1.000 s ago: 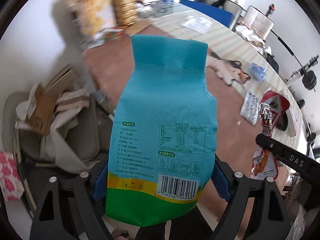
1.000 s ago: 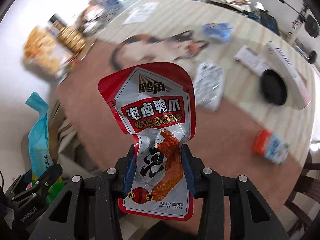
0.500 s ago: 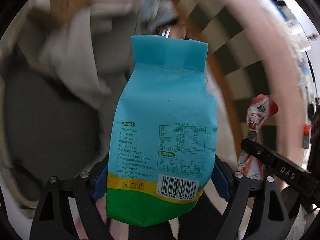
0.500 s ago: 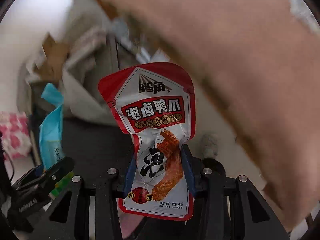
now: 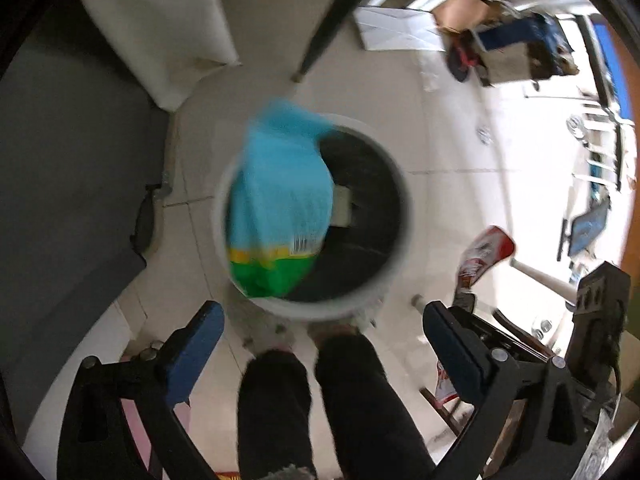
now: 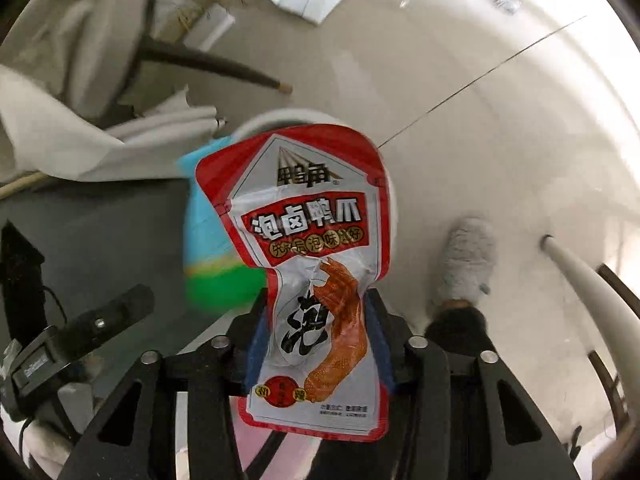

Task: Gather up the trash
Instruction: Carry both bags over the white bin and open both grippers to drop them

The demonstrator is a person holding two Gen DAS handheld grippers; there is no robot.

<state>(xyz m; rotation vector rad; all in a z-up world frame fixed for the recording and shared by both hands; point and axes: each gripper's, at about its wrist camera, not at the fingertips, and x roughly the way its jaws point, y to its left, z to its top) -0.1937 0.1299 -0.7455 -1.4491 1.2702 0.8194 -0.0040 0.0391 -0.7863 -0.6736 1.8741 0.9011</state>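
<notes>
A white round bin (image 5: 404, 216) with a dark liner stands on the pale tiled floor below me. A blue and green bag (image 5: 280, 192) is loose and blurred over the bin's left side. My left gripper (image 5: 320, 312) hangs above the bin's near rim, its jaws opening wide with nothing between them. In the right wrist view my right gripper (image 6: 320, 300) still has a red and white snack pouch (image 6: 304, 216) between its pads as its jaws begin opening. Behind the pouch show the blue bag (image 6: 204, 240) and the bin rim (image 6: 280, 116).
A person's dark-trousered legs (image 5: 312, 400) and a grey slipper (image 6: 466, 264) stand just beside the bin. A dark chair leg (image 5: 324, 28), a white cushion (image 5: 160, 20), a grey surface (image 5: 60, 200) and boxes (image 5: 512, 48) surround it. White furniture legs (image 6: 580, 272) rise at right.
Both grippers swung from the table down over the floor bin. The left gripper let go of the blue bag, which now falls towards the bin. The red pouch stays in the right gripper.
</notes>
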